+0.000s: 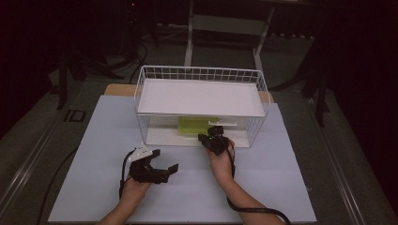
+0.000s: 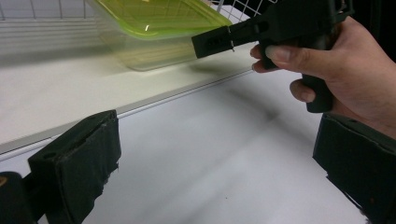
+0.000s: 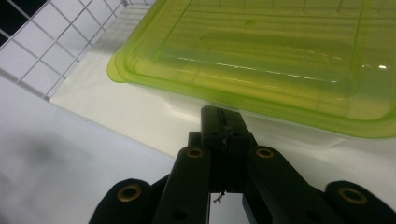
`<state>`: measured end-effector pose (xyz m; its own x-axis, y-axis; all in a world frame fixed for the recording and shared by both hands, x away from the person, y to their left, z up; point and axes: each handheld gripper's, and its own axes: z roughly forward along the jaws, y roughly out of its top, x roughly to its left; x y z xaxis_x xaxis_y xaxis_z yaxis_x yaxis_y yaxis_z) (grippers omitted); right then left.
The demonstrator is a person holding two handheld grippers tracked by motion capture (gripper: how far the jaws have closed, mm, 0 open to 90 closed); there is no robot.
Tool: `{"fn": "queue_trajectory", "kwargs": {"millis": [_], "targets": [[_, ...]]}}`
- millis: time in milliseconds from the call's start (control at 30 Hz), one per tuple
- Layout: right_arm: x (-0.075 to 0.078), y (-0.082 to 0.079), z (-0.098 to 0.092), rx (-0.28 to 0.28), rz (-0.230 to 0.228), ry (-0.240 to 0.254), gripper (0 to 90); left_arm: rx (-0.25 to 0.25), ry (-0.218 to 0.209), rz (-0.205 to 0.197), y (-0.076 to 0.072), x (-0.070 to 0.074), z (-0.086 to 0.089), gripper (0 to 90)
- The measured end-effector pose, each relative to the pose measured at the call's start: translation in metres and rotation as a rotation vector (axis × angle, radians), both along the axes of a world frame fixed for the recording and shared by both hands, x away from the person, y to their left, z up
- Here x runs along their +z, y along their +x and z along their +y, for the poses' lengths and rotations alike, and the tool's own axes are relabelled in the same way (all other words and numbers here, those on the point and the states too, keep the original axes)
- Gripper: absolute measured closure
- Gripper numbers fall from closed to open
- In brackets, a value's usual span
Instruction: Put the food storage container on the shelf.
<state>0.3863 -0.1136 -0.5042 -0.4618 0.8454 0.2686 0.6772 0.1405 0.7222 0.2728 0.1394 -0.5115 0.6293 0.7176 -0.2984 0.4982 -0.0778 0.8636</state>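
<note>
Your right gripper [image 3: 219,122] is clamped on the green-lidded container [image 3: 261,60]; pull level toward you, clear the wire rack [image 1: 253,126]. Left gripper [image 1: 165,172] wide, empty.

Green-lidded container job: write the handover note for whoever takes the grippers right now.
Right gripper: jaws shut, tips at the front edge of the green-lidded container, under the lid rim; whether they pinch it cannot be told.
Left gripper: open, holding nothing, resting on the table in front of the rack.
Container: on the lower shelf of the white wire rack, near its open front.
Done: right gripper has reached the container.
Left: probably draw it out onto the table.
</note>
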Motion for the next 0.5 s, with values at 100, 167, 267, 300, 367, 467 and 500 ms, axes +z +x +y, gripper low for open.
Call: {"fn": "queue_trajectory", "kwargs": {"millis": [100, 167, 267, 300, 367, 467, 500], "targets": [[0.0, 0.003, 0.001, -0.004, 0.005, 0.006, 90.0, 0.005, 0.0, 0.0, 0.0, -0.001, 0.001, 1.4], [0.0, 0.003, 0.001, -0.006, 0.009, 0.008, 90.0, 0.007, -0.004, -0.001, 0.0, -0.001, 0.002, 1.5], [0.0, 0.009, 0.002, -0.017, 0.003, 0.012, 90.0, 0.009, -0.006, 0.001, 0.0, -0.001, 0.003, 1.5], [0.0, 0.01, 0.002, -0.016, 0.001, 0.012, 90.0, 0.007, -0.006, 0.001, 0.0, -0.001, 0.002, 1.4], [0.0, 0.013, 0.001, -0.021, 0.002, 0.012, 90.0, 0.005, -0.006, -0.002, -0.001, -0.001, 0.002, 1.4], [0.0, 0.015, -0.001, -0.018, 0.001, 0.009, 90.0, 0.002, -0.007, -0.003, -0.001, -0.001, 0.002, 1.5], [0.001, 0.016, 0.0, -0.043, 0.009, 0.014, 90.0, 0.0, -0.009, -0.005, -0.001, -0.001, 0.001, 1.5]]}}
